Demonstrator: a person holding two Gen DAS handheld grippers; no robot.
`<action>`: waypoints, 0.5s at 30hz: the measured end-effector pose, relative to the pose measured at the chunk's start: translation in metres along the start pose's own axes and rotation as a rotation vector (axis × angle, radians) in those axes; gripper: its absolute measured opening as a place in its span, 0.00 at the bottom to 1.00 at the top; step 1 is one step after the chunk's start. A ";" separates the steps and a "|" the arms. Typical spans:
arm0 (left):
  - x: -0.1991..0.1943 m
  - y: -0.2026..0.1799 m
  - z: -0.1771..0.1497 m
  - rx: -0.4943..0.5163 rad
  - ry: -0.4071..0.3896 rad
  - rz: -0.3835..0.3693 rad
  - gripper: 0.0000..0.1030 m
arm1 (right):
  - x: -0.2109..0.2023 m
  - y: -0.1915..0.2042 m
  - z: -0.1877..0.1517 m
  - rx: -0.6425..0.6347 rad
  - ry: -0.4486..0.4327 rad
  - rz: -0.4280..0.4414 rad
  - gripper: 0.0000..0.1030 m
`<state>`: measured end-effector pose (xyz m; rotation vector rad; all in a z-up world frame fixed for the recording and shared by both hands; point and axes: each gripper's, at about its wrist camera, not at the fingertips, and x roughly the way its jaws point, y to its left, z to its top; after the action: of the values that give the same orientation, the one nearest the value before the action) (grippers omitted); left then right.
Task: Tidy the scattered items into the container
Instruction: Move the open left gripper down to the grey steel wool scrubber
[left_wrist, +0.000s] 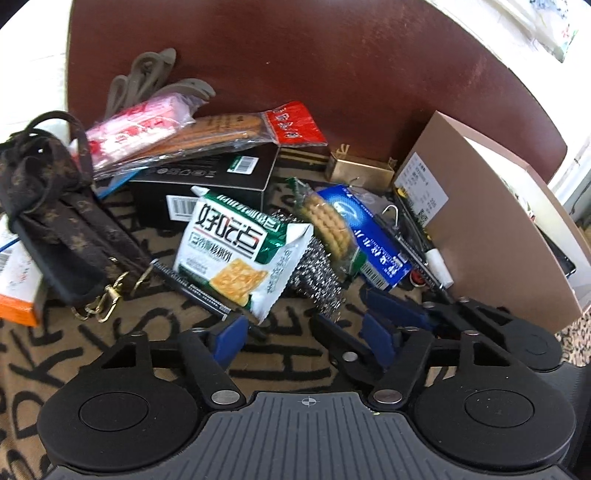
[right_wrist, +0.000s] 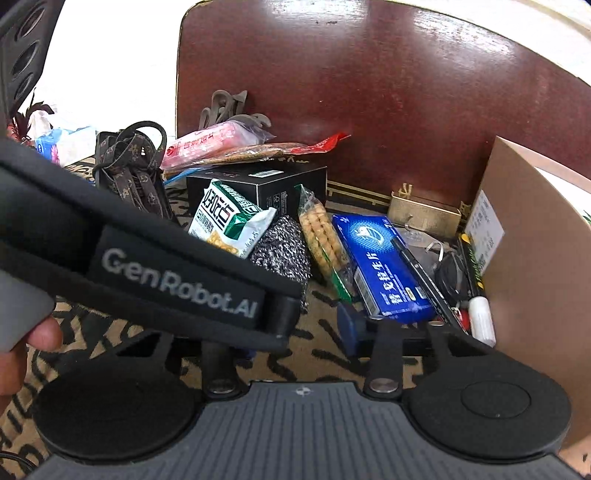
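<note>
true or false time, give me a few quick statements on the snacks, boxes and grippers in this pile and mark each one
1. The steel scrubber lies between the white-green cracker bag and the biscuit sleeve. True.
2. The blue box stands upright. False: it lies flat.
3. The left gripper grips the cracker bag. False: it is open and holds nothing.
4. The red-ended biscuit pack rests on top of the black box. True.
5. The right gripper holds the blue box. False: nothing is between its fingers.
</note>
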<state>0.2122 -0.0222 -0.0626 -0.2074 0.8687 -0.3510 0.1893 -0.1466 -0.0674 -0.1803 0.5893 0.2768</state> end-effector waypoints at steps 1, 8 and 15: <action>0.002 0.000 0.002 -0.004 0.004 -0.015 0.75 | 0.002 0.000 0.000 -0.004 -0.003 0.002 0.33; 0.008 0.003 0.010 -0.033 0.002 -0.026 0.74 | 0.010 -0.005 0.001 0.009 -0.001 -0.003 0.13; 0.003 0.003 0.009 -0.056 -0.002 -0.022 0.78 | -0.003 -0.001 -0.006 -0.017 -0.013 0.018 0.08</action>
<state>0.2218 -0.0207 -0.0599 -0.2696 0.8752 -0.3472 0.1843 -0.1498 -0.0707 -0.1893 0.5763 0.2996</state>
